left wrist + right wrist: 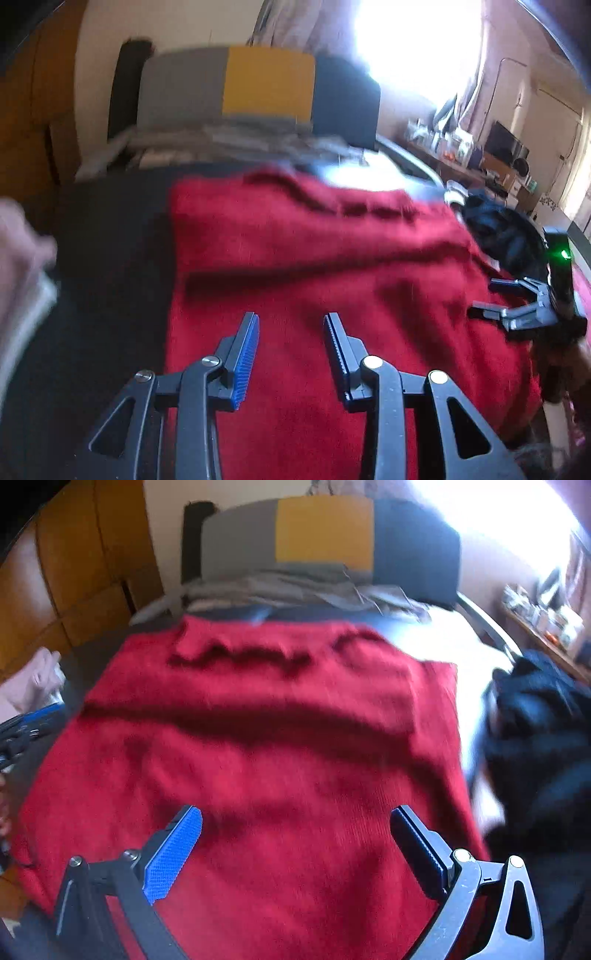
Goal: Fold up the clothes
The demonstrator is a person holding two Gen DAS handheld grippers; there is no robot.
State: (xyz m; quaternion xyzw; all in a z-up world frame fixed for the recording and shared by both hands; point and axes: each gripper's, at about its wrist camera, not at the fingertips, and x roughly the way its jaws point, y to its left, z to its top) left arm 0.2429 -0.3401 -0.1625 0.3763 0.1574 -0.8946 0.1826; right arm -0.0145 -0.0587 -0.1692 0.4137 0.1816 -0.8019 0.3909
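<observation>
A red knit sweater (332, 266) lies spread on a dark bed; in the right wrist view (258, 738) it fills the middle, with a crease across it. My left gripper (291, 321) hovers over its near part, open and empty. My right gripper (295, 816) is wide open and empty above the sweater's near edge. In the left wrist view the right gripper (484, 299) shows open at the sweater's right side. The left gripper (33, 720) shows at the left edge of the right wrist view.
A grey, yellow and dark blue headboard (266, 85) stands at the far end, with grey folded bedding (221, 140) below it. A dark garment pile (535, 731) lies right of the sweater. A pale cloth (33, 683) lies left. A cluttered shelf (461, 144) stands far right.
</observation>
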